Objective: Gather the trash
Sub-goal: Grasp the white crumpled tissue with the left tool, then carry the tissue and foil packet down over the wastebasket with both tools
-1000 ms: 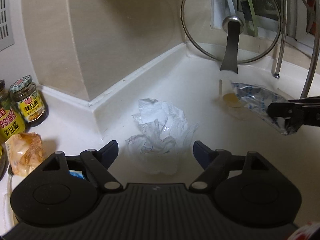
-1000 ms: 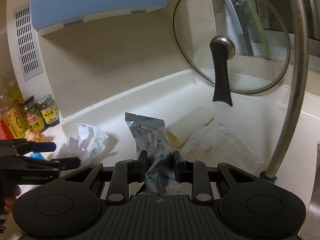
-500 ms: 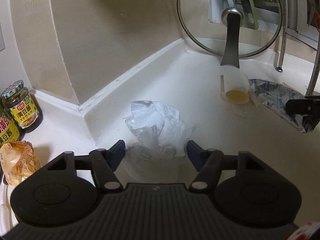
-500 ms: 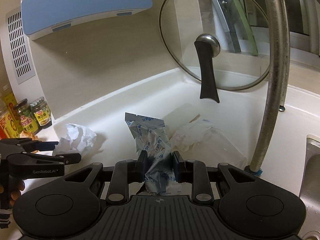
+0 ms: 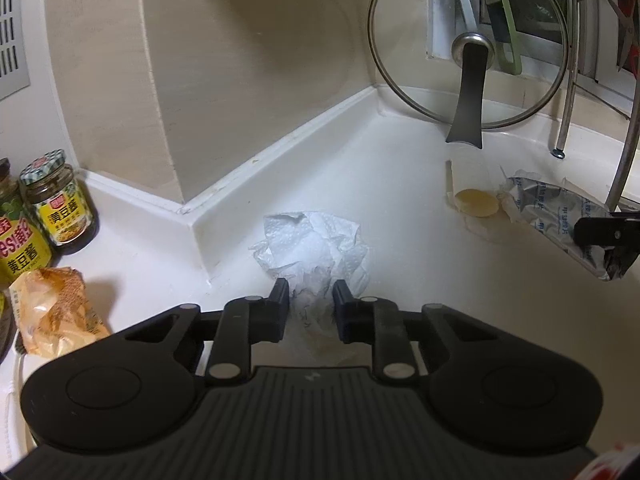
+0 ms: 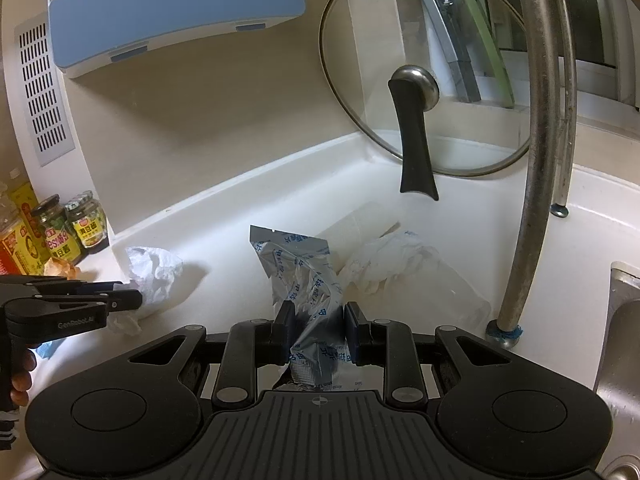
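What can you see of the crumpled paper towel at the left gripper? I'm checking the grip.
The crumpled paper towel is white, embossed and thin, bunched into a loose wad on the white counter near the raised ledge's corner. Its near end sits pinched between the left gripper, whose jaws are closing on it; the rest fans out beyond the fingertips. Faint marks show low on it.

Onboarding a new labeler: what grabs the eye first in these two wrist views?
First, the big glass pot lid with its black handle, propped upright against the back wall of the white counter. Then the trash: the left hand-held gripper has its jaws closing on a crumpled paper towel near the counter's step, while the right hand-held gripper pinches a silver foil packet.
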The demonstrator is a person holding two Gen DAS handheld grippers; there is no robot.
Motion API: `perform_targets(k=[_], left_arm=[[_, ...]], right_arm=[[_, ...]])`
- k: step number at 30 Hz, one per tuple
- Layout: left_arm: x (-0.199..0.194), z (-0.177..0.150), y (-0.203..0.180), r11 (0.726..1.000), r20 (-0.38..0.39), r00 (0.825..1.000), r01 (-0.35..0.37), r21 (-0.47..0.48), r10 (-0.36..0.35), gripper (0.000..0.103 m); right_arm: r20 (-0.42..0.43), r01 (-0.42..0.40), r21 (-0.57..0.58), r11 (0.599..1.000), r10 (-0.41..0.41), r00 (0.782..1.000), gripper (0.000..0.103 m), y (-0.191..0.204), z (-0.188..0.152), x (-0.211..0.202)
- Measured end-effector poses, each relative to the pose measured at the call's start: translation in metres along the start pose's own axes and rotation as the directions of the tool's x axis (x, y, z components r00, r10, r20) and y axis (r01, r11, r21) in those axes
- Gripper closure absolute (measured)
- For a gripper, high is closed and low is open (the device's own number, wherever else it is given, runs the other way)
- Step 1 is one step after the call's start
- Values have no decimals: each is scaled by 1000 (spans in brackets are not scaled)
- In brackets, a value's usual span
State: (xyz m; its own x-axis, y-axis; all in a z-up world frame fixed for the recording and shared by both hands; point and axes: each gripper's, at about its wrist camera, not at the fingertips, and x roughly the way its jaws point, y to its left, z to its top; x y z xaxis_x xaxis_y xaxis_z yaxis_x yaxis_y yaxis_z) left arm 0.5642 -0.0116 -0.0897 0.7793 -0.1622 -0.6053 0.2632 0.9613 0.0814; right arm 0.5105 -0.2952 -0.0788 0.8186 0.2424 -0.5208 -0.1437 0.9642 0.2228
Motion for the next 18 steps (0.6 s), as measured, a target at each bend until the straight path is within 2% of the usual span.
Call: perform_targets(k=[10,18], left_arm=[[-40,-4,-1,999,14,1000,-10,-32,11,83],[-97,-12,-9,998,59,998,8,-56,-4,83]], right_arm=[[12,-29,-4,1000,29,1000,76,-1,-3,-21],[37,-76,-8,997,77,996,76,1,-7,-57]])
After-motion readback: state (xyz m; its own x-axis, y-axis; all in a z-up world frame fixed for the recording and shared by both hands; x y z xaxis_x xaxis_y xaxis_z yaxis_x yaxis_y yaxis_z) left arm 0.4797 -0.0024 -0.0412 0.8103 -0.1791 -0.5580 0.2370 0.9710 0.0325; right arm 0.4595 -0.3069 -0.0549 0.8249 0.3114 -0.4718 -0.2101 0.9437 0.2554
